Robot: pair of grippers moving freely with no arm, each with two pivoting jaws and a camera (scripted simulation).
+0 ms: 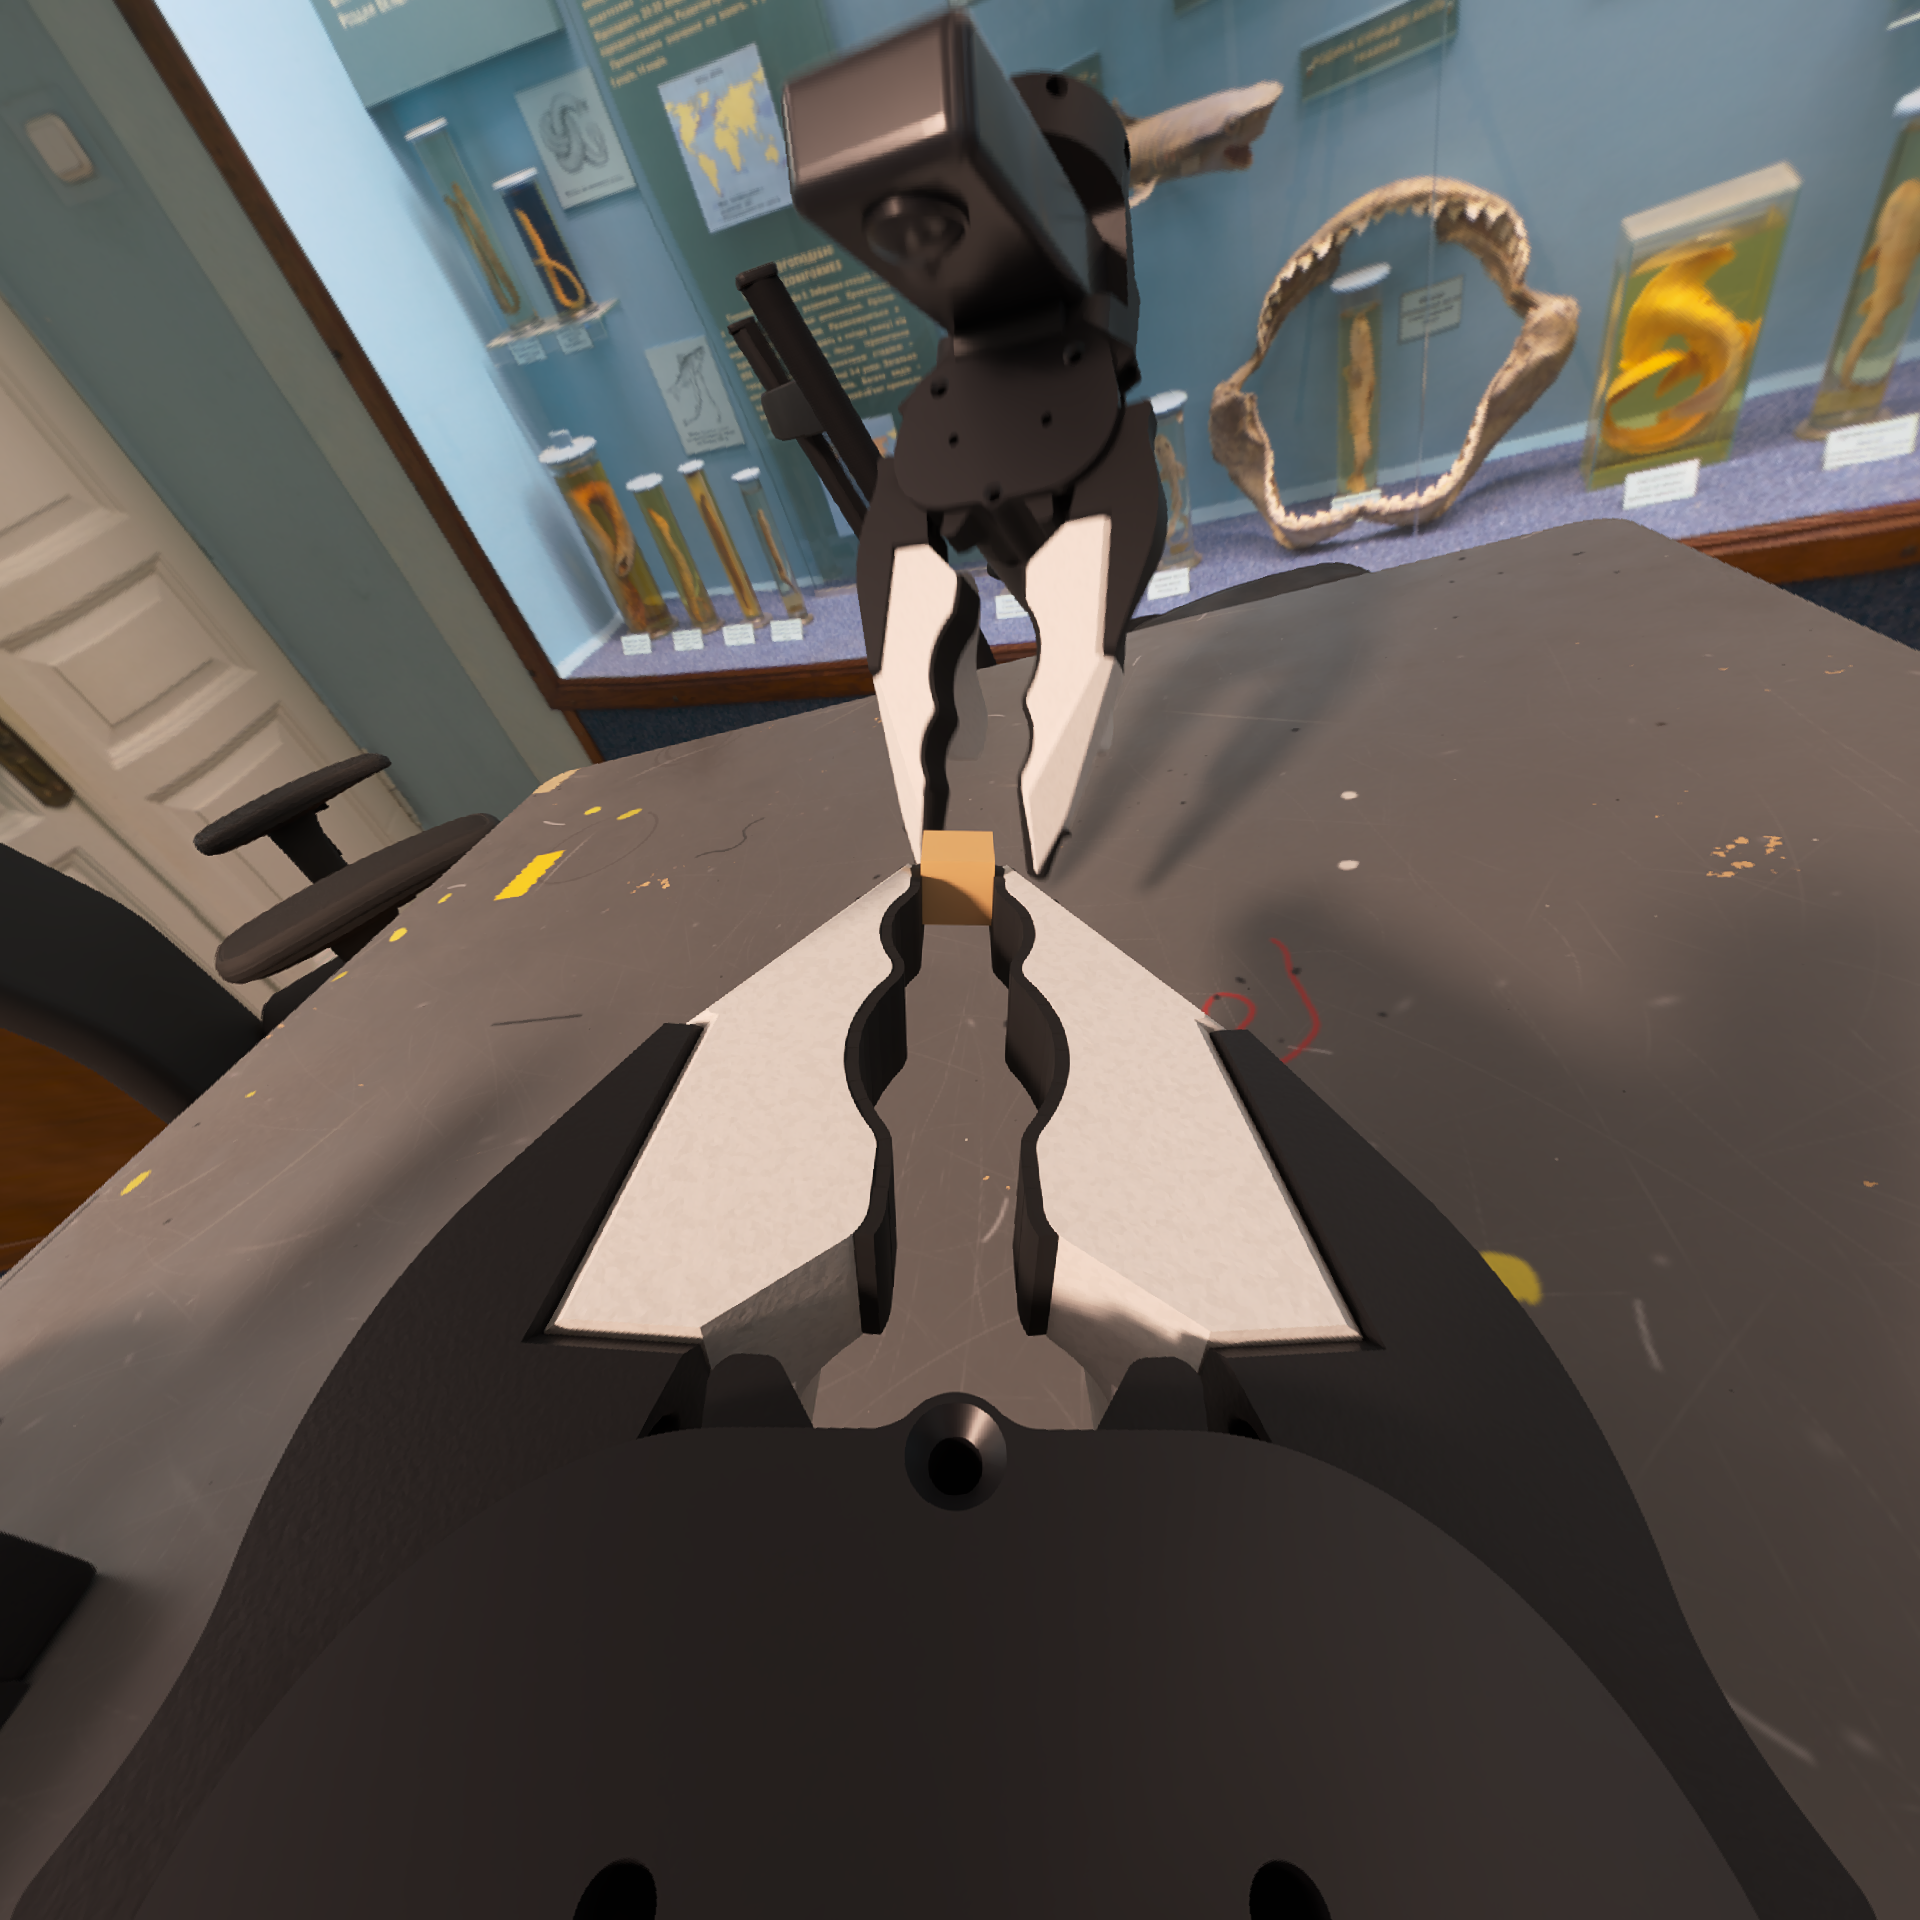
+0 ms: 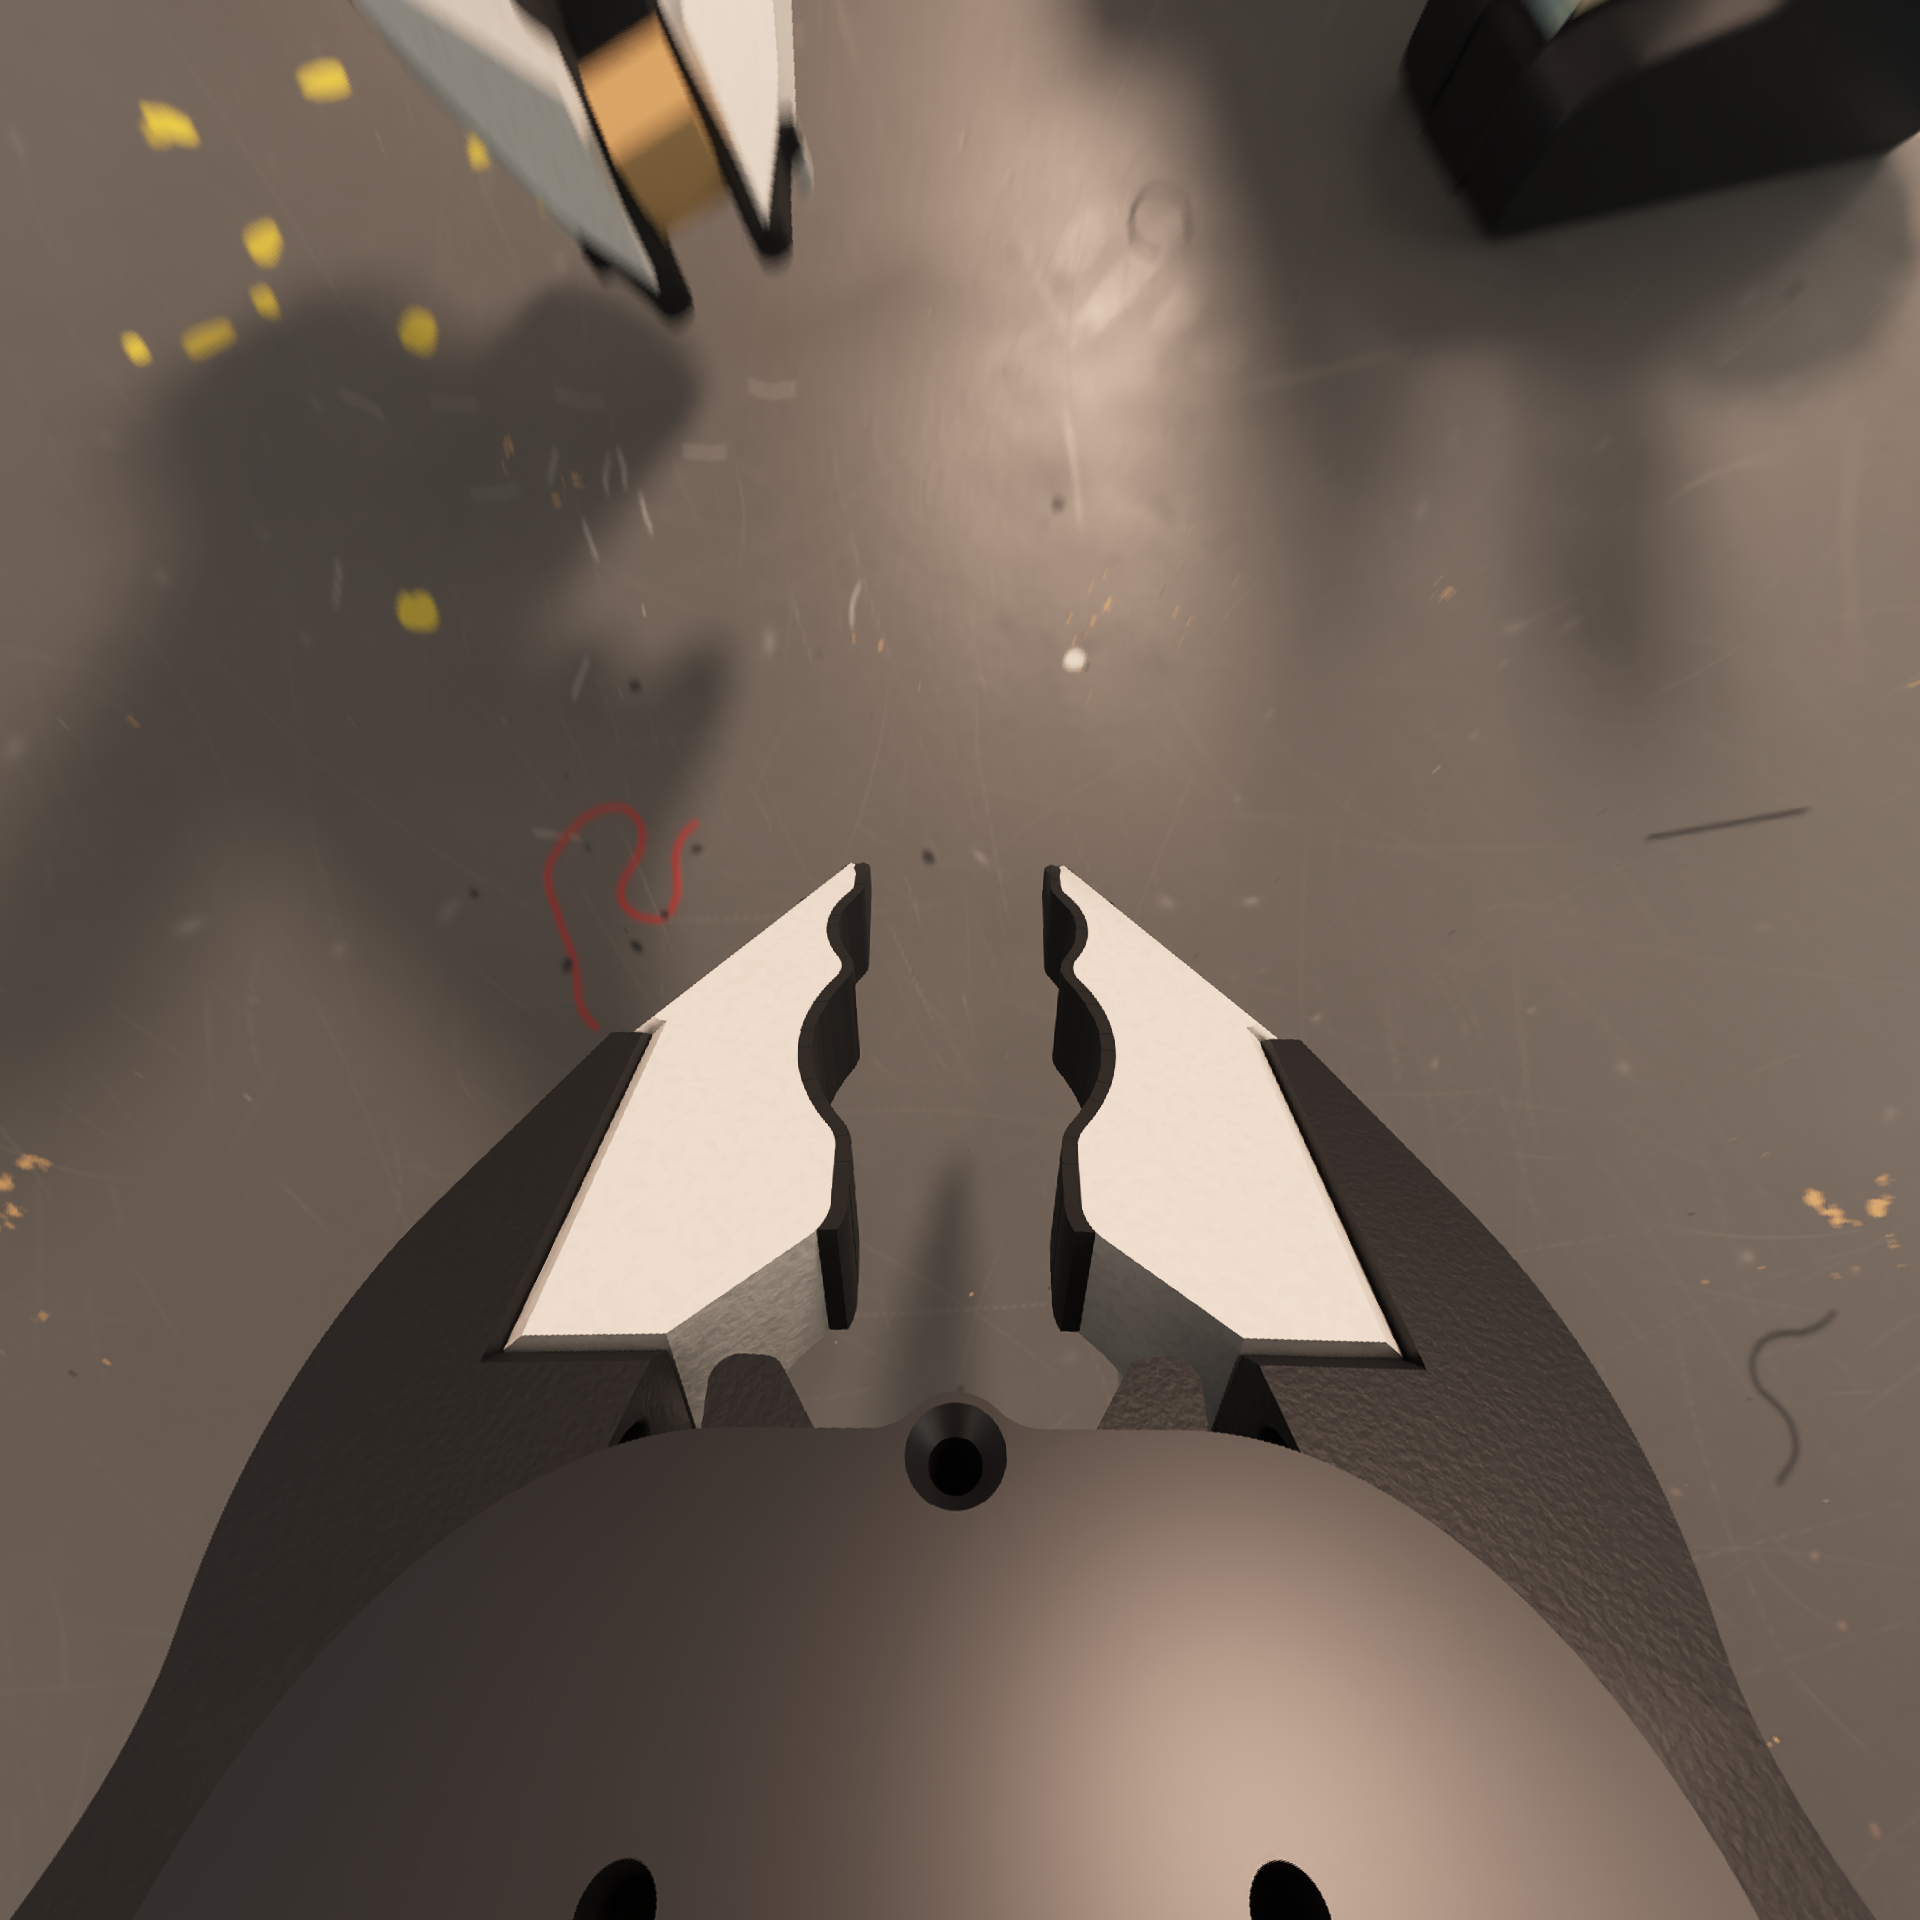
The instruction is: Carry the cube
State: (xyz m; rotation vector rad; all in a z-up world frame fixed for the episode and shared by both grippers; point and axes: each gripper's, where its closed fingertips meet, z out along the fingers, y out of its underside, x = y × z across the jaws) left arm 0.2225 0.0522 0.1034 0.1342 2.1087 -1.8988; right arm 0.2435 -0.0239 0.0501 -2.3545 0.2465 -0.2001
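Observation:
A small tan cube (image 1: 958, 883) sits clamped between the fingertips of my left gripper (image 1: 958, 900), which is shut on it and seems to hold it a little above the dark table (image 1: 1507, 935). My right gripper (image 1: 979, 858) hangs just beyond the cube, pointing down, its white fingers (image 1: 1065, 665) apart and its tips on either side of the cube's far edge. In the right wrist view my right gripper (image 2: 954, 875) is open and empty over the table (image 2: 1351, 727). The left gripper (image 2: 719, 262) with the cube (image 2: 655, 156) shows at the top left.
A black box-like object (image 2: 1662, 104) lies on the table at the top right of the right wrist view. A black office chair (image 1: 312, 862) stands past the table's left edge. A glass display wall (image 1: 1403, 364) runs behind the table's far edge.

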